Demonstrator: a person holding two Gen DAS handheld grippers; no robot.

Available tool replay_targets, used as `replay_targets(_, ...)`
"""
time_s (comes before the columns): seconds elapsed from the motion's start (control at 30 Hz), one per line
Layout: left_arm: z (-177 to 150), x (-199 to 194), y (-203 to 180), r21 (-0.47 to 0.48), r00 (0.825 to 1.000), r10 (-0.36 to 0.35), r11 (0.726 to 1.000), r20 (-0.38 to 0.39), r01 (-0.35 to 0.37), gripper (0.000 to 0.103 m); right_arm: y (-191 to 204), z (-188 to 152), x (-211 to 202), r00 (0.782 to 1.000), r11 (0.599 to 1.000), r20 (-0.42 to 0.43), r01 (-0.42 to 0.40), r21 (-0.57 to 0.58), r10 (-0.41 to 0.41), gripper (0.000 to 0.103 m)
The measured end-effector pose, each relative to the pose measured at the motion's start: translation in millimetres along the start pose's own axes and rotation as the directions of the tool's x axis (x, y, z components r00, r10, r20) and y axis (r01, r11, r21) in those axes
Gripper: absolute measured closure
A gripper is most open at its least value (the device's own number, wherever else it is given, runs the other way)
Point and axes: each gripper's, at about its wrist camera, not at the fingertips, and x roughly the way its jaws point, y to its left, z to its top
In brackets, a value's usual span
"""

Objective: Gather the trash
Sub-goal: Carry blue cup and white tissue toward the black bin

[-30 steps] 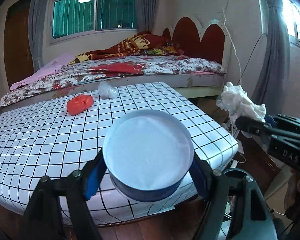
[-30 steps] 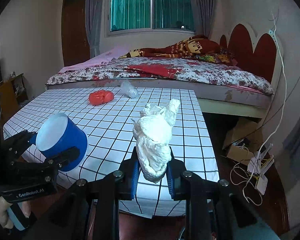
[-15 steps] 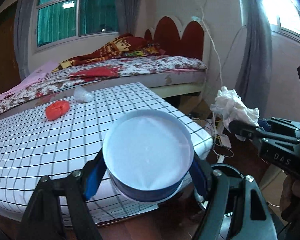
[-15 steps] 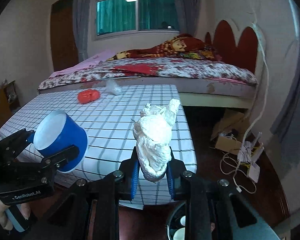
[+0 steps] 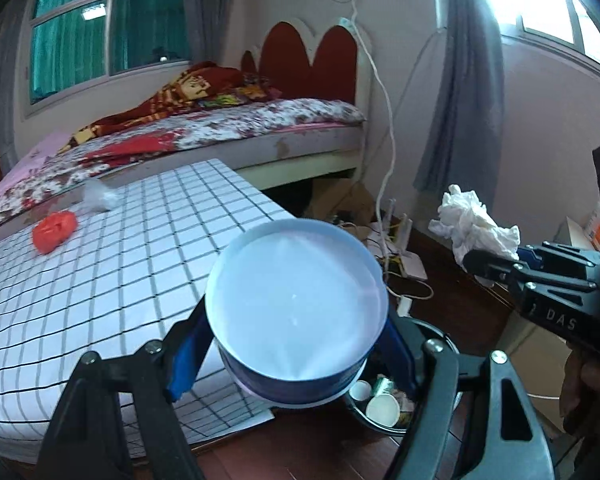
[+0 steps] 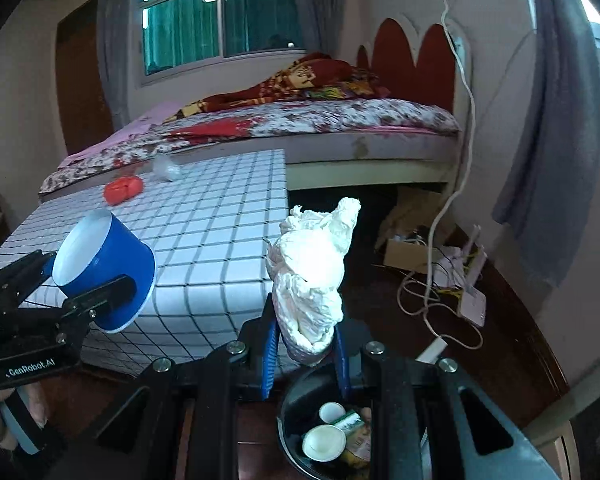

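Bed [image 5: 228,128] — floral cover, red headboard, set along the far wall; it is seen further toward the upper left of both views than a second ago.

Desk [image 5: 100,280] — covered in a white, black-gridded cloth. A second ago it filled the lower half of both views; now only its right corner is left beneath the tools, and bare floor with cables is exposed to its right.

Bin [image 6: 300,420] — dark, round, on the wooden floor at the desk's corner. It was not in view a second ago; it is now seen directly below both tools, with paper cups and a small carton lying inside.

Blue cup [image 5: 296,312] — white inside, gripped by its sides in the left tool [image 5: 292,364], mouth turned toward the camera. It is held over the near-left rim of the bin, the grip unchanged.

White crumpled paper [image 6: 312,280] — clamped upright in the narrowly set right tool [image 6: 304,356], directly above the bin, the grip unchanged.

Orange crumpled wrapper [image 5: 54,230] — lying on the far part of the desk, in the same spot.

Clear plastic scrap [image 5: 100,198] — lying just beyond the orange crumpled wrapper, near the desk's far edge, unmoved.
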Motion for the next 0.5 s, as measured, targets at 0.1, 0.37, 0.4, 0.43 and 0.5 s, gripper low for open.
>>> replay_targets(0.1, -3.5, 7.1, -10.5, 0.016, 0.999, -0.027, 1.0, -0.017, 0.027, 0.026, -13.4, -9.8, -0.7, 1.0, 1.0, -0.017, 0.015, 0.006, -0.015, 0.077)
replay_targets(0.37, -17.6, 29.4, -41.7, 0.057, 0.992, -0.103, 0.993, -0.079, 0.107, 0.026, -40.4, -39.4, -0.5, 0.996, 0.999, -0.077, 0.039, 0.016, -0.038, 0.077)
replay_targets(0.4, -19.9, 32.8, -45.5, 0.06, 0.99, -0.112, 0.991, -0.09, 0.118, 0.026, -43.0, -42.3, 0.7, 0.996, 0.999, -0.084, 0.041, 0.017, -0.039, 0.077)
replay_targets(0.43, -22.0, 36.3, -48.3, 0.06, 0.987, -0.124, 0.99, -0.1, 0.131, 0.026, -46.4, -46.5, 3.0, 0.995, 0.999, -0.095, 0.043, 0.018, -0.041, 0.077)
replay_targets(0.5, -24.9, 44.4, -53.4, 0.062, 0.983, -0.138, 0.987, -0.119, 0.146, 0.026, -52.4, -54.6, 9.4, 0.992, 0.998, -0.12, 0.051, 0.023, -0.048, 0.077)
